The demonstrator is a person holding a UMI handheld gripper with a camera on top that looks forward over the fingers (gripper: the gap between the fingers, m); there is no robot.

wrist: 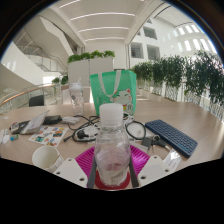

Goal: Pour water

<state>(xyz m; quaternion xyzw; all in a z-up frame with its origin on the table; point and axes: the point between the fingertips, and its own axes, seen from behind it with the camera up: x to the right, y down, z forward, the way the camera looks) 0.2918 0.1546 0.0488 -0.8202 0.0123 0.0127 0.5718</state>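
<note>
Step in hand: bottle held, pour not begun — judged from upright bottle and cap on.
Tongs [112, 168]: closed on the water bottle [112, 150], pink pads pressing its lower body from both sides.
Bottle: clear plastic, white cap [111, 111] on top, upright between the fingers, above the near part of the bench [175, 112].
Likely receiver: white cup [45, 157] just left of the tongs, on the bench, mouth up; glass [78, 97] farther back left also possible — cannot tell which is meant.
Next move calls for: cap off first, looks closed; then carry left over the cup, tilt neck down slowly.
Clutter ahead: cables [100, 128] beyond the bottle, green bag [113, 88] behind them, dark keyboard [171, 135] to the right, small items [40, 125] at far left.
Open room: bare bench right of the keyboard; short path to the cup looks free.
Edges: near bench edge hidden under the tongs; cup close to that side, so nudging it a risk.
</note>
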